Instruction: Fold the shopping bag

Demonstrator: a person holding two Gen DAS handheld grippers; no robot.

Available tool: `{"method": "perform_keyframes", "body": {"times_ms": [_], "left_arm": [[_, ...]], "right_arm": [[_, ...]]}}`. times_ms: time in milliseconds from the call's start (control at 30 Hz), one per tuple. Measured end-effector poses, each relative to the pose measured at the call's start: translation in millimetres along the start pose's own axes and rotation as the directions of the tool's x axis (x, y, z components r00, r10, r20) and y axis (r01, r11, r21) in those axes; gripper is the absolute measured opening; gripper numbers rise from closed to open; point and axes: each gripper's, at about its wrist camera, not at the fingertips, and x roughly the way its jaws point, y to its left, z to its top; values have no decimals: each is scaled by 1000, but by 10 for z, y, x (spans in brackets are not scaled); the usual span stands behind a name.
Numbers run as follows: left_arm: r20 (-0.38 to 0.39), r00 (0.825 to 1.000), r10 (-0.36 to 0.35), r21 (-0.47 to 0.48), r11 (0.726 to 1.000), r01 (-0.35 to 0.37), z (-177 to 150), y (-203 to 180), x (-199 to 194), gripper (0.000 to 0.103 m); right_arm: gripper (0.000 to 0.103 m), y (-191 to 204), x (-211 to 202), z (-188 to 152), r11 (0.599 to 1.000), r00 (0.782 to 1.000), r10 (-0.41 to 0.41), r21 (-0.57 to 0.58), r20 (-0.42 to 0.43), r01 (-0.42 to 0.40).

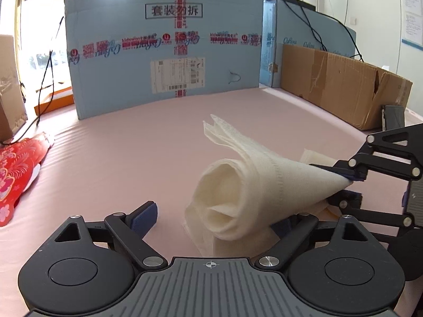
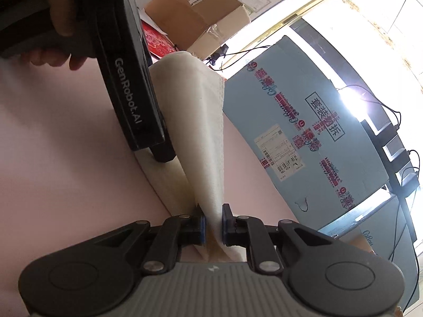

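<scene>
Black left tool (image 2: 137, 79) body: white "GenRobot.AI" lettering.

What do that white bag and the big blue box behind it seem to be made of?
The white bag looks like soft non-woven fabric, matte: it has a fine dimpled texture and a stitched seam line, and curls in thick, limp layers. The blue box looks like printed cardboard with a smooth, faintly glossy face: it has straight flap edges, crossed strips of printed tape and a paper shipping label.
</scene>
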Motion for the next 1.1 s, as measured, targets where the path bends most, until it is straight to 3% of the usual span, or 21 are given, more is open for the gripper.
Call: {"method": "perform_keyframes", "body": {"times_ms": [100, 200, 267, 367, 433, 633, 733, 800, 900, 933, 1033, 1100], "left_arm": [[111, 994, -22, 4, 1000, 21, 35, -55, -253, 91], [225, 973, -49, 8, 999, 48, 88, -115, -482, 97], [260, 965, -26, 18, 1000, 22, 145, -203, -457, 99], [129, 988, 88, 94, 990, -101, 164, -309, -108, 99], [42, 982, 182, 169, 968, -187, 118, -364, 127, 99], [-25, 987, 159, 130, 979, -155, 102, -241, 230, 102], [-27, 988, 153, 119, 982, -149, 70, -212, 220, 103], [-25, 988, 154, 119, 981, -150, 52, -215, 215, 103], [-22, 987, 159, 124, 980, -155, 40, -229, 213, 103], [-21, 987, 159, 125, 980, -155, 40, -230, 213, 103], [-21, 987, 157, 123, 981, -153, 43, -228, 214, 103], [-23, 989, 147, 116, 983, -144, 43, -215, 214, 103]], "right_arm": [[14, 16, 51, 45, 1000, 1000, -4, -10, -12, 3], [12, 54, 79, 46, 999, 1000, -10, -30, -13, 10], [12, 67, 73, 47, 999, 1000, -17, -28, -15, 17], [13, 46, 82, 58, 1000, 1000, -16, -9, -23, 15], [14, -6, 79, 62, 1000, 999, -8, 26, -31, 9], [36, -358, -89, -64, 976, 993, 114, 183, 14, -114], [51, -707, -239, -219, 899, 963, 252, 346, 95, -270], [53, -862, -278, -278, 833, 935, 313, 425, 165, -354], [51, -1097, -233, -344, 691, 899, 351, 574, 263, -438], [50, -1143, -162, -353, 651, 898, 344, 619, 275, -439], [35, -1167, 78, -312, 625, 916, 348, 678, 201, -386], [32, -1113, 176, -329, 618, 920, 364, 700, 148, -357]]}}
